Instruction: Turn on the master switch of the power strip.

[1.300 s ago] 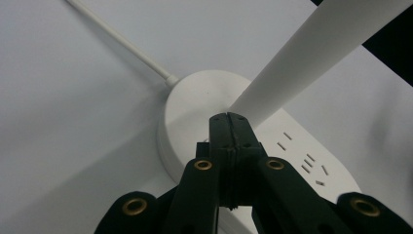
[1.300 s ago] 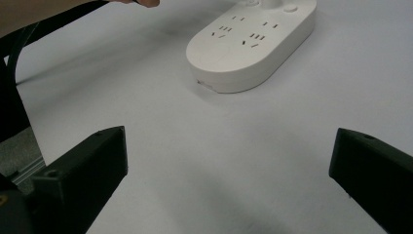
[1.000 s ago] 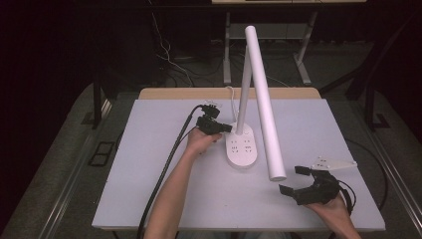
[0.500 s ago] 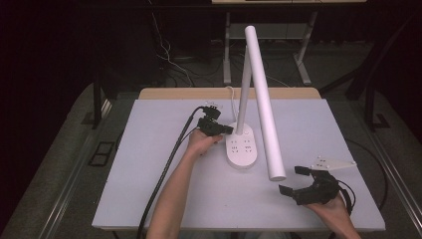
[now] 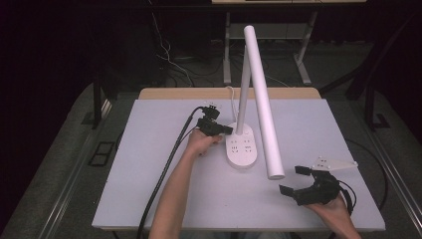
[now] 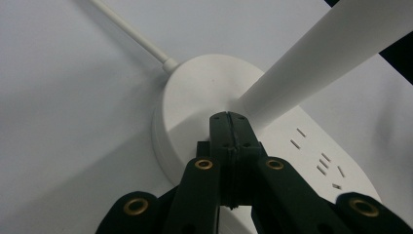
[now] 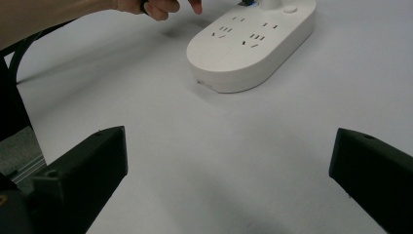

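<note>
A white desk lamp stands mid-table, with an oval base (image 5: 242,149) that carries socket slots, an upright stem (image 5: 242,94) and a long tubular head (image 5: 261,99) slanting down to the right. My left gripper (image 5: 229,130) is shut, its joined tips at the foot of the stem on the base's far end. In the left gripper view the closed tips (image 6: 227,117) lie against the base (image 6: 190,92) right beside the stem (image 6: 316,63). My right gripper (image 5: 291,179) is open near the front right, empty, and faces the base (image 7: 248,44) across bare table.
The lamp's white cord (image 5: 231,94) runs off the back of the grey table (image 5: 149,189). A thick black cable (image 5: 169,164) trails from the left gripper over the front edge. The lamp head overhangs the table close to the right gripper.
</note>
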{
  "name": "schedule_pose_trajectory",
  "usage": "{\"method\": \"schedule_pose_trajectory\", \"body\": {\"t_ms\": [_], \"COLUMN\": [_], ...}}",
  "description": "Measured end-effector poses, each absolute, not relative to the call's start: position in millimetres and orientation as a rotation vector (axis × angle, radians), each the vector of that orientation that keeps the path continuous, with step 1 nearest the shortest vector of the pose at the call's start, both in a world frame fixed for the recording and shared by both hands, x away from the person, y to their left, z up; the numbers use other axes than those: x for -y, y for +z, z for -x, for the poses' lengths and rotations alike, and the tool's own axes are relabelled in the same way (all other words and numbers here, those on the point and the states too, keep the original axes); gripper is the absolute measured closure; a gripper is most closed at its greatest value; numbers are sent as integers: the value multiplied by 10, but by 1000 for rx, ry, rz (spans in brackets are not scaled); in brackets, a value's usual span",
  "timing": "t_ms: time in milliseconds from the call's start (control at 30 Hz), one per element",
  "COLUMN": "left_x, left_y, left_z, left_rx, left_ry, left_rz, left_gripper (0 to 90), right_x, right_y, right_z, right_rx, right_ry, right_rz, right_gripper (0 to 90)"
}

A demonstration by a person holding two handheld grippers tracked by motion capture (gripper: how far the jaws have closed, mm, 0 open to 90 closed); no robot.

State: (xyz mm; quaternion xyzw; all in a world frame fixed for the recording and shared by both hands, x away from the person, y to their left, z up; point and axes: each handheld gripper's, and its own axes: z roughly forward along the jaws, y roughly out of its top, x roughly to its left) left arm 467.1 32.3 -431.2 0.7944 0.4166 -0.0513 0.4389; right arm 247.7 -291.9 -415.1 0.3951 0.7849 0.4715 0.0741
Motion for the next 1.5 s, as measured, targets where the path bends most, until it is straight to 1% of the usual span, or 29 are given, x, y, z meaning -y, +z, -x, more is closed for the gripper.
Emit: {"method": "schedule_pose_trajectory", "body": {"t_ms": [33,67,300,367,667,700,800,900,1167,1333,1500], "left_x": [-320,-330,-292,-309,-312,-299,-311,-292,-303,-387,-479], "left_y": [-4311,-4304,-4287,-4300,-4304,-4306,-4307,-4303,-4289,-4290,-4236], "left_z": [-4671,-4677,-4672,-4680,-4680,-4668,-4655,-4633,-4636,-4645,-4631], "left_rx": [-1040,-1014,-1039,-1048,-1048,-1065,-1056,-1040,-1034,-1032,-1016], "left_ry": [-127,-112,-101,-119,-122,-120,-108,-65,-42,-60,-46], "left_rz": [-1976,-2015,-2034,-2015,-2002,-1978,-1965,-1974,-1962,-1932,-1918], "left_gripper": [900,900,900,900,900,900,900,900,900,900,900], "right_x": [2918,2920,2928,2933,2947,2947,2951,2955,2959,2970,2975], "right_y": [-4150,-4147,-4137,-4134,-4140,-4143,-4148,-4151,-4152,-4158,-4161], "right_z": [-2475,-2474,-2469,-2466,-2471,-2473,-2475,-2479,-2481,-2488,-2489], "right_rx": [-2354,-2353,-2346,-2341,-2341,-2342,-2341,-2342,-2342,-2341,-2343], "right_ry": [1416,1417,1422,1426,1423,1423,1425,1424,1427,1427,1425], "right_rz": [-1188,-1188,-1181,-1182,-1201,-1198,-1201,-1208,-1212,-1205,-1210], "right_gripper": [1,1,1,1,1,1,1,1,1,1,1]}}
